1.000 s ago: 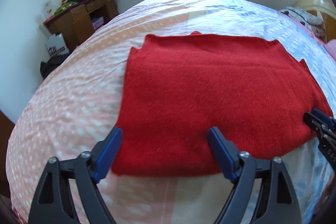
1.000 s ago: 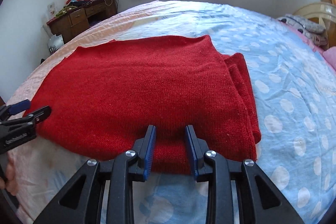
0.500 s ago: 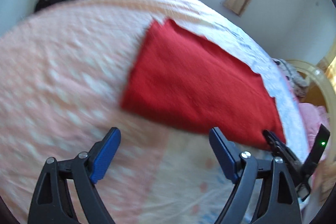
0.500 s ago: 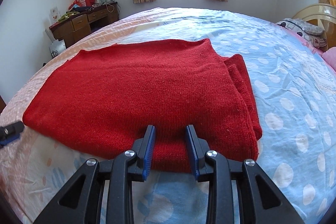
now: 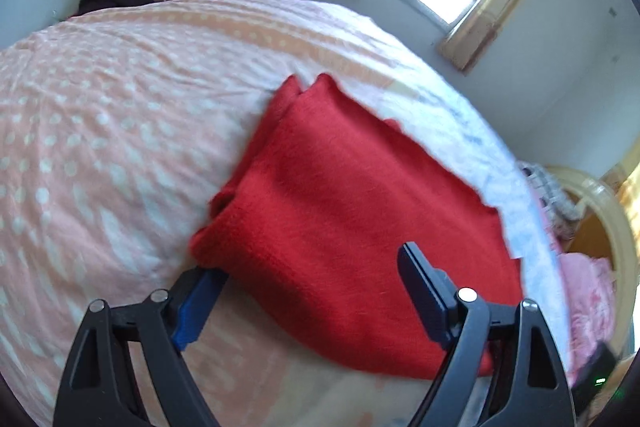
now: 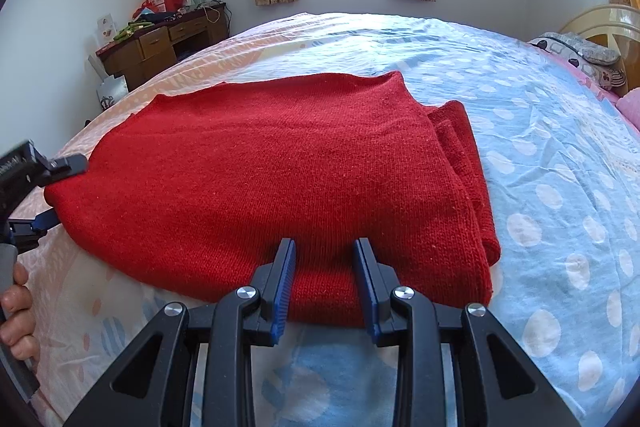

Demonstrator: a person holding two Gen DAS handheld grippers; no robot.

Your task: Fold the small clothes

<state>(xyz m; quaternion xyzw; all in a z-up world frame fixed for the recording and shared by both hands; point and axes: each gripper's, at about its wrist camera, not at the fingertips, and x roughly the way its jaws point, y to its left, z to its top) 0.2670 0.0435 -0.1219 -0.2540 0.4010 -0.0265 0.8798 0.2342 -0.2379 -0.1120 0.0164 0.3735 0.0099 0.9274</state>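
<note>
A folded red knit sweater (image 6: 288,171) lies flat on the bed, with its layered edges bunched on the right side. My right gripper (image 6: 325,259) holds its near edge, jaws narrowly parted with a ridge of knit between the pads. My left gripper (image 5: 316,279) is wide open at the sweater's (image 5: 352,219) left end: one blue finger sits low under the corner, the other stands above the cloth. In the right wrist view the left gripper (image 6: 60,187) straddles that left corner.
The bed (image 6: 560,155) has a polka-dot sheet, pink on the left and blue on the right. A wooden desk (image 6: 160,43) with clutter stands by the far left wall. Pillows and a headboard (image 6: 592,27) are at the right. A window is at the back.
My left gripper swung away, then came back tilted to the sweater's left corner, one finger sliding under it. My right gripper kept its hold on the near edge.
</note>
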